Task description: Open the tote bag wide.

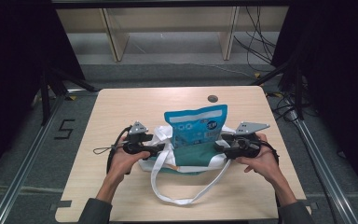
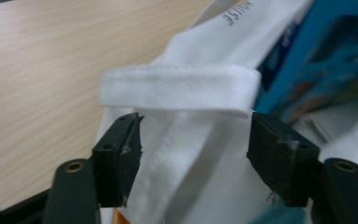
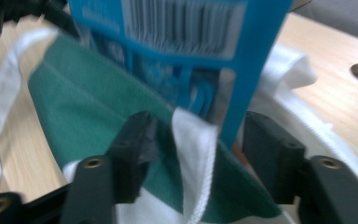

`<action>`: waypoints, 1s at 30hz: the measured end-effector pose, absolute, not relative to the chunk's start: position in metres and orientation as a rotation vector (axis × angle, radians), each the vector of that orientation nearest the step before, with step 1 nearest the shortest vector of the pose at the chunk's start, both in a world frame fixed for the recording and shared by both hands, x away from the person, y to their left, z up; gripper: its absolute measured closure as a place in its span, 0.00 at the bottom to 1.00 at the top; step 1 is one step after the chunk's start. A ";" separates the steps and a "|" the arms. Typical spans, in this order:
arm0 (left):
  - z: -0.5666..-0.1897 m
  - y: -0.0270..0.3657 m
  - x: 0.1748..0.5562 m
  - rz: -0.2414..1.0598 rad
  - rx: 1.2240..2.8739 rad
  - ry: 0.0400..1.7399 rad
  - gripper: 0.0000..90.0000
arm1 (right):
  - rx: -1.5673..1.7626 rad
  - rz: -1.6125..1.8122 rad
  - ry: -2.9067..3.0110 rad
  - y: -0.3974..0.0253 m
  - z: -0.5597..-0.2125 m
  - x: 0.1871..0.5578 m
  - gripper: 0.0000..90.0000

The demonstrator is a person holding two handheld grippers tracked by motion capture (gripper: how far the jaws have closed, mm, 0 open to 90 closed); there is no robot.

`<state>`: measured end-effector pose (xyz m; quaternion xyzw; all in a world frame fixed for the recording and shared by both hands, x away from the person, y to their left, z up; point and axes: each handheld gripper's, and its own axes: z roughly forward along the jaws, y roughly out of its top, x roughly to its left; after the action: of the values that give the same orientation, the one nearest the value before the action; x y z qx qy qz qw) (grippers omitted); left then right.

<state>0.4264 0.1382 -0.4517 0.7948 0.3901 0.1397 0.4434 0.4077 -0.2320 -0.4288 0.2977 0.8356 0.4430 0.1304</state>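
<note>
We see a light wooden desk [image 1: 121, 107] from above, with a person's two forearms coming in over its near edge. Each hand holds a set of black tongs.

A tote bag [image 1: 193, 156], green and white, lies near the middle of the desk, a little toward the near edge. A blue packet [image 1: 196, 126] stands upright in the mouth of the bag, its top rising toward the far edge. One long white handle [image 1: 186, 198] loops out across the desk toward the near edge.

The left tongs [image 1: 156, 149] sit at the left side of the bag. In the left gripper view, their jaws stand wide apart, released, with white bag cloth lying between them and a folded white strap [image 2: 177, 88] crossing just beyond the jaw tips. We cannot tell whether the jaws touch the cloth.

The right tongs [image 1: 220, 146] sit at the right side of the bag, beside the packet. In the right gripper view, their jaws are also released and wide apart. Between them stands a fold of white cloth edge [image 3: 196, 154] against the green panel [image 3: 93, 107], with the lower corner of the blue packet, barcode visible, just behind. This view is blurred.

A round hole [image 1: 212, 99] is set into the desk near the far edge, beyond the packet.
</note>
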 end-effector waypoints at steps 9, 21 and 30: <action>-0.440 0.112 0.458 0.463 2.018 0.935 0.87 | 0.772 1.183 2.526 -0.245 -0.440 0.384 0.90; -0.483 0.099 0.523 0.331 2.046 1.182 0.90 | 0.708 1.026 2.738 -0.233 -0.483 0.348 0.93; -0.469 0.108 0.510 0.315 1.966 1.194 0.67 | 0.760 1.055 2.744 -0.227 -0.486 0.346 0.78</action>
<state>0.5101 0.1084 -0.4689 0.7768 0.4715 0.1246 0.3985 0.3458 -0.2267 -0.4857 0.2499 0.9025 0.3469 0.0524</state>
